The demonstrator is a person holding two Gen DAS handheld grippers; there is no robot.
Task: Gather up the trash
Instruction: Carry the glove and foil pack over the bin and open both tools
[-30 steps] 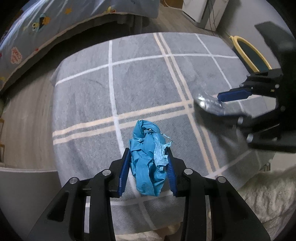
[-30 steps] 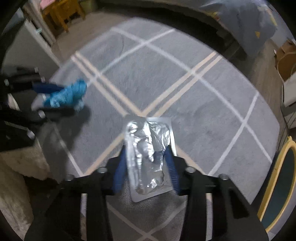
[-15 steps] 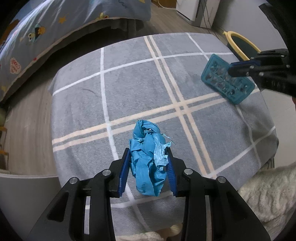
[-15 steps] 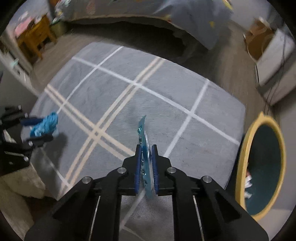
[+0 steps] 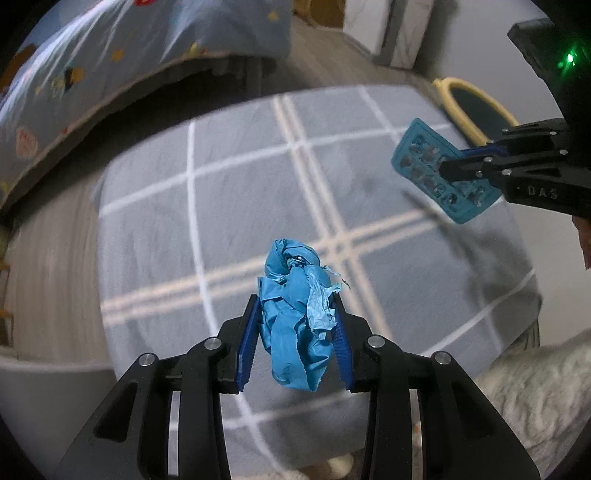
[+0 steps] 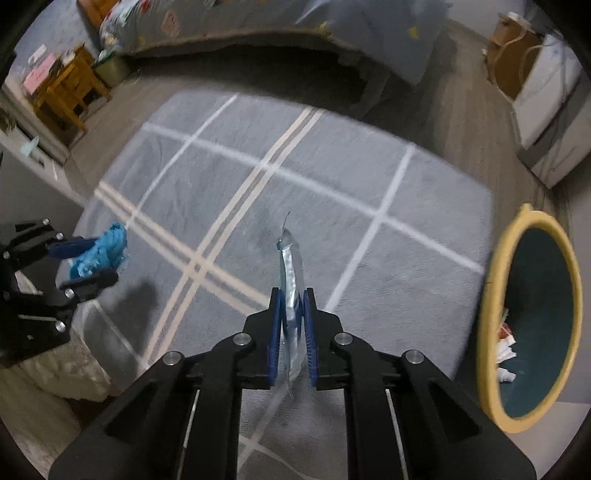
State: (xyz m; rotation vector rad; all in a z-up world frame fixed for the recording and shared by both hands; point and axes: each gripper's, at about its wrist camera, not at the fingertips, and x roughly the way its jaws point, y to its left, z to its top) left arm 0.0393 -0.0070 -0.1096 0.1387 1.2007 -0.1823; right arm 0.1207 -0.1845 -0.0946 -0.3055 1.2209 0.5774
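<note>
My left gripper (image 5: 295,314) is shut on a crumpled blue wrapper (image 5: 299,314) and holds it above the grey checked rug (image 5: 236,192). My right gripper (image 6: 292,299) is shut on a flat teal and silver blister pack (image 6: 290,280), seen edge-on above the rug (image 6: 332,177). The pack (image 5: 439,170) and the right gripper (image 5: 465,162) show at the right of the left wrist view. The left gripper (image 6: 92,262) with the blue wrapper (image 6: 99,254) shows at the left of the right wrist view. A yellow-rimmed bin (image 6: 491,280) stands at the rug's right edge.
A bed with a patterned blue cover (image 6: 258,18) lies beyond the rug. A wooden stool (image 6: 66,92) stands at the far left, white furniture (image 6: 546,110) at the far right. A white fluffy mat (image 5: 535,387) lies near me. The bin rim (image 5: 458,103) holds some trash.
Both grippers have risen and pulled back from the rug. The right gripper has swung toward the bin side, and the blister pack has turned from flat-on to edge-on.
</note>
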